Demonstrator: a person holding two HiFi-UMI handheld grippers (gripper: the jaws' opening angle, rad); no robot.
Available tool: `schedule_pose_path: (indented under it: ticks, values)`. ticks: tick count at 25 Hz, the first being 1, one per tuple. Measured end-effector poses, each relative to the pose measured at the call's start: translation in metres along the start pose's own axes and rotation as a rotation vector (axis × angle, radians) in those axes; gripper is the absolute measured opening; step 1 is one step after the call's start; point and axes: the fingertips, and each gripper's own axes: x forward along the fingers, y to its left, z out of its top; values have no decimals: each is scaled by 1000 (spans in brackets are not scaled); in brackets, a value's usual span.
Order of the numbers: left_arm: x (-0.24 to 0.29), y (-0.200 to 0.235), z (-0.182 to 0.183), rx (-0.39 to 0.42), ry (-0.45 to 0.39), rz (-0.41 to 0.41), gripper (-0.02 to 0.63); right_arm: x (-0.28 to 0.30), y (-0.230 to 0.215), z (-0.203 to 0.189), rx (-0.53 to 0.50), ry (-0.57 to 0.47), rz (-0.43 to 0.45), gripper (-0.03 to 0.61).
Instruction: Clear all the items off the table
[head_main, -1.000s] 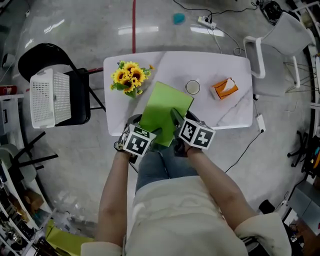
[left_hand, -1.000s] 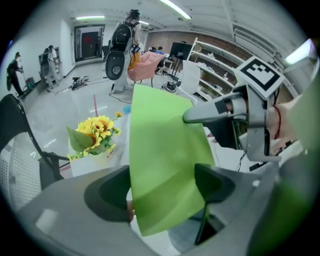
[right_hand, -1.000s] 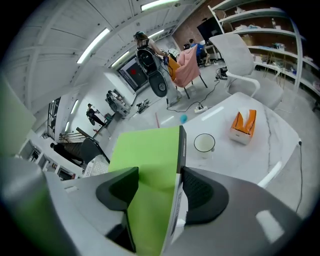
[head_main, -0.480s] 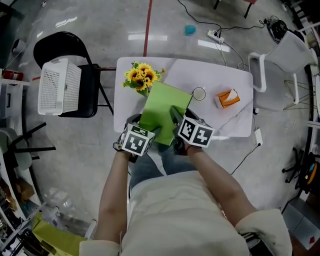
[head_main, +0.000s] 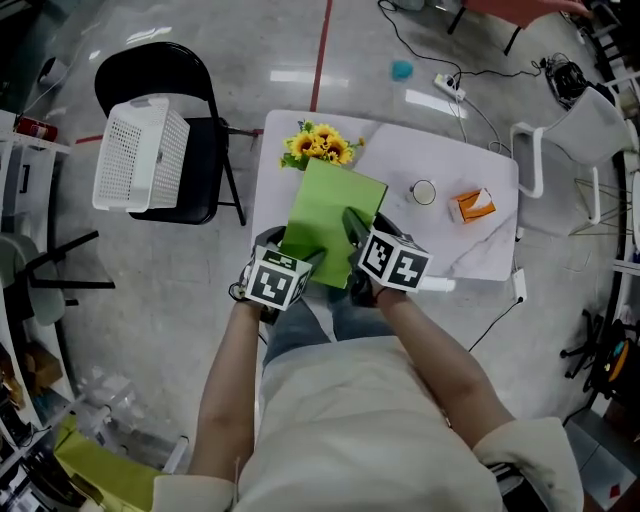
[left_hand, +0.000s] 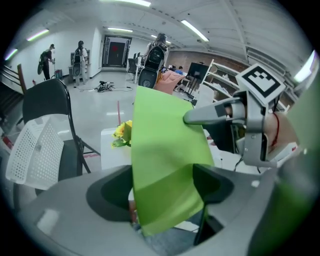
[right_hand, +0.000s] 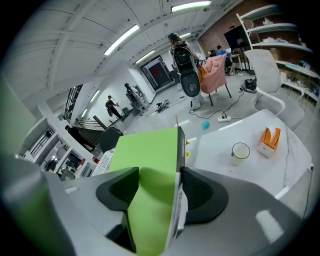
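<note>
Green book (head_main: 335, 215) is lifted, pinched by right gripper (right_hand: 155, 195) and left gripper (left_hand: 162, 185), whose jaws just tightened; flowers (head_main: 322, 147), cup (head_main: 423, 192), orange box (head_main: 472, 205) left on tabletop (head_main: 400, 155).

Your head camera is looking steeply down on the table (head_main: 400, 150) from overhead. Both gripper views are peering close along their jaws, out across it, all three sharing the book (head_main: 330, 220).

White marble-look table (head_main: 400, 150) with sunflower bunch (head_main: 322, 146), round cup (head_main: 423, 192) and orange box (head_main: 472, 206), probably tissues.
</note>
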Motion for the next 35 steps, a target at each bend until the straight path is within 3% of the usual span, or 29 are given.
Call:
schedule_pose_path:
  ticks: [23, 35]
  values:
    - [-118, 157, -63, -161, -107, 57, 362, 58, 204, -35, -110, -1, 67, 265]
    - [-168, 232, -101, -204, -140, 98, 357, 91, 296, -62, -149, 3, 108, 264]
